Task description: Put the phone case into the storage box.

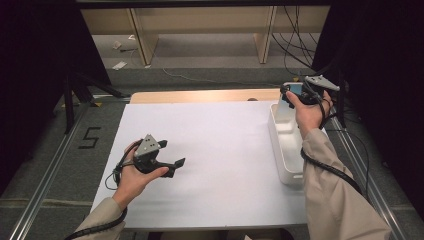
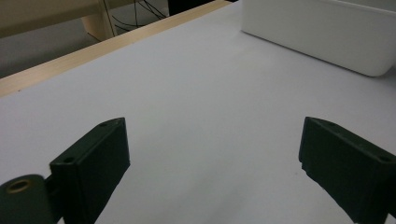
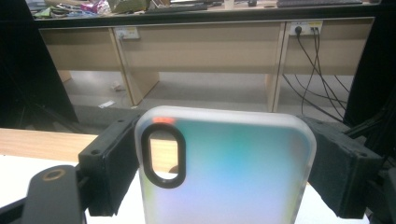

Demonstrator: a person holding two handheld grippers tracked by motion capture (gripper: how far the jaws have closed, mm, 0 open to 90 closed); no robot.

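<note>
in the high view, the left gripper (image 1: 172, 166) is held low over the white sheet (image 1: 220, 165) on the table, its jaws spread apart with nothing between them. the right gripper (image 1: 289, 95) is raised above the far end of the white bin (image 1: 285, 150) at the sheet's right edge, clamped on a phone case (image 1: 295, 89).

in the left gripper view, the two black jaws stand wide apart over bare white sheet (image 2: 201, 107), with the white bin (image 2: 327, 32) ahead at upper right.

in the right gripper view, the jaws press both long edges of the translucent, pastel phone case (image 3: 229, 172), its oval camera cutout at upper left.
</note>
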